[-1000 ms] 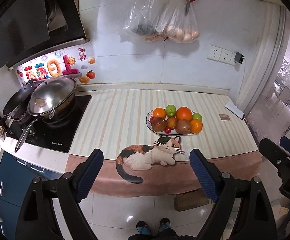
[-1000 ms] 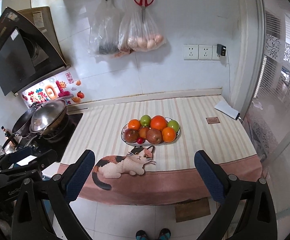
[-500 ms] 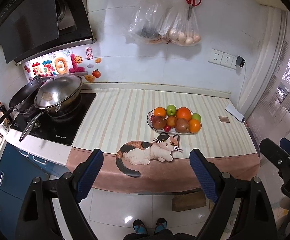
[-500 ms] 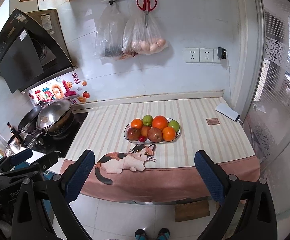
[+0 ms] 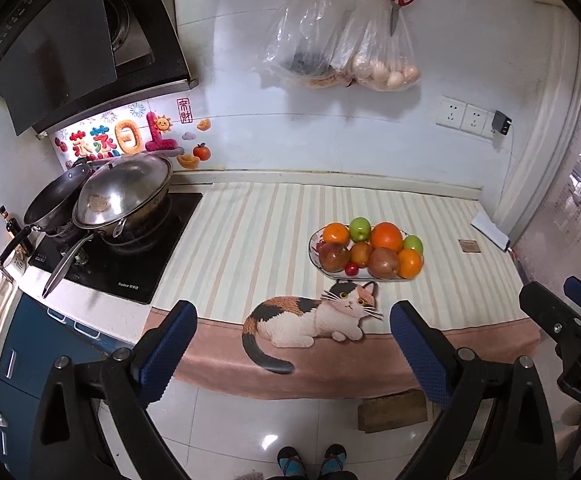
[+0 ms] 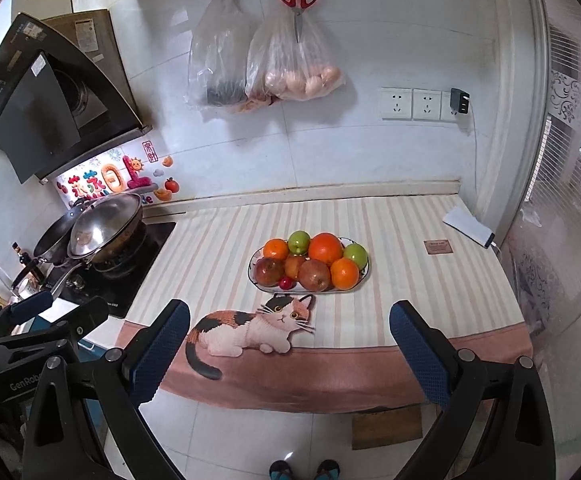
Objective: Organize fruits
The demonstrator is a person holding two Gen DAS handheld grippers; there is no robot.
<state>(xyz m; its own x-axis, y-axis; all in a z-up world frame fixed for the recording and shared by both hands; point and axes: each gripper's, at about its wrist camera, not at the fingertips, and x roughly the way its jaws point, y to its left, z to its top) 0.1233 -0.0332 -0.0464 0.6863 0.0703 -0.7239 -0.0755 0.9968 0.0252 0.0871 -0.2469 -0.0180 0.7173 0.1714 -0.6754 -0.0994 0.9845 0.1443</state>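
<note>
Item: white oval plate heaped with oranges, green apples and red-brown fruit, mid-counter beyond the cat-print mat; left gripper, jaws just widened, and right gripper both wide, empty, well short; approach one outer fruit singly.

oranges, green apples, reddish fruits heaped on oval plate; striped counter

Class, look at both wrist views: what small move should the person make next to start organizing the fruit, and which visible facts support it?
Probably bring the right gripper forward over the counter edge toward the plate of fruit. Both it and the left gripper are open and empty, hanging short of the cat-print mat, and every fruit still sits piled on the plate, which lies nearly centred ahead of the right gripper.
</note>
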